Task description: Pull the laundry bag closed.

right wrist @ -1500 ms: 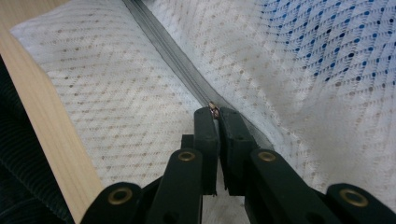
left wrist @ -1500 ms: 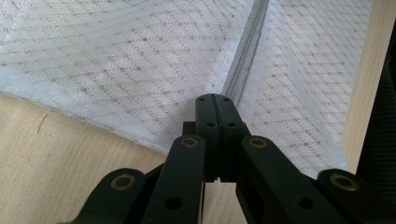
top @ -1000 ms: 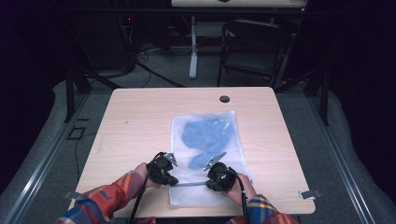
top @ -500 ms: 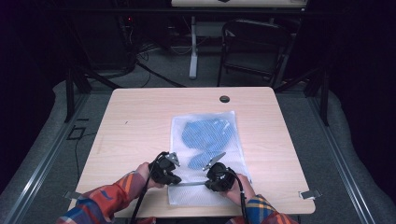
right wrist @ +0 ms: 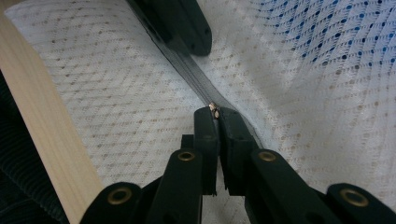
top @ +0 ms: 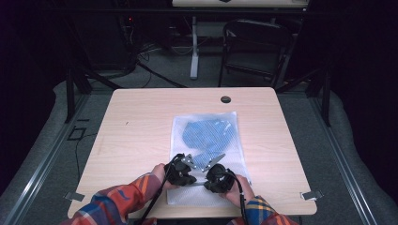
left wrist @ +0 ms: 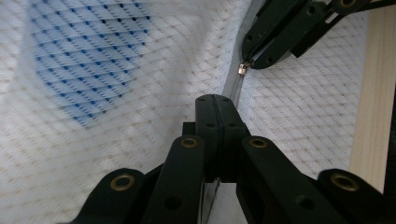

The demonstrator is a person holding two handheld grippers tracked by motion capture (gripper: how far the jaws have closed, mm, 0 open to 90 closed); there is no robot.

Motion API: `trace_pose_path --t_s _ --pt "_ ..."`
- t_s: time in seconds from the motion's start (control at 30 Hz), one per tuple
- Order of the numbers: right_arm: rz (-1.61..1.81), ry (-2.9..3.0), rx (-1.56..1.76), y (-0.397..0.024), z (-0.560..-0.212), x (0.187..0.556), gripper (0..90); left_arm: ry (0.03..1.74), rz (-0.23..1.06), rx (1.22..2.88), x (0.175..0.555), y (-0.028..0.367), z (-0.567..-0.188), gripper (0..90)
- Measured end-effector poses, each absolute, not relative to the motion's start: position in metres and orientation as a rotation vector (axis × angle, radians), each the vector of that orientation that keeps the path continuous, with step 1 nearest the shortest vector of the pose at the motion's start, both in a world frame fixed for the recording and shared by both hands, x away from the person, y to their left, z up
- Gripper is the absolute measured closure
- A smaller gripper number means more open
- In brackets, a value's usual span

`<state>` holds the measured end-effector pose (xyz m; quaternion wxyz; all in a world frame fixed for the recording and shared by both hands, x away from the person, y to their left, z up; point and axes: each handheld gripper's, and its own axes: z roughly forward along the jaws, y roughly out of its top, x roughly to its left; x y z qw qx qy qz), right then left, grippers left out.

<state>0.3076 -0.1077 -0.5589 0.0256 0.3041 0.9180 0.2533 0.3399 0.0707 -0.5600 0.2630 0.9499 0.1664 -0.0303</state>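
A white mesh bag [top: 185,124] with a blue garment [top: 206,133] inside lies flat on the wooden table [top: 136,122]. Its grey zipper [left wrist: 232,88] runs along the near end. My left gripper [left wrist: 215,105] is shut on the zipper seam. A short way along the same seam, my right gripper [right wrist: 215,114] is shut on the small metal zipper pull [right wrist: 214,108]. In the high view both grippers, left [top: 187,178] and right [top: 211,178], sit close together over the bag's near end. The right gripper's jaws and the zipper pull [left wrist: 243,69] also appear in the left gripper view.
The table's near edge [right wrist: 51,140] lies just behind the bag. A round cable hole [top: 225,99] sits near the far edge. Beyond the table stand a dark chair [top: 256,47] and a desk leg [top: 194,47] on the grey floor.
My left gripper has slid to the right along the bag's near end, closer to the right gripper. The right gripper and the bag have stayed where they were.
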Motion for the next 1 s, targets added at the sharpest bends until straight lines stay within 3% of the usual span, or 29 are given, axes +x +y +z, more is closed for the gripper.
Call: trace_pose_path --t_s 1.0 --pt "0.751 2.862 0.936 -0.1160 -0.5565 0.3090 86.9 0.447 -0.087 2.559 0.3392 0.0710 -0.5612 90.0"
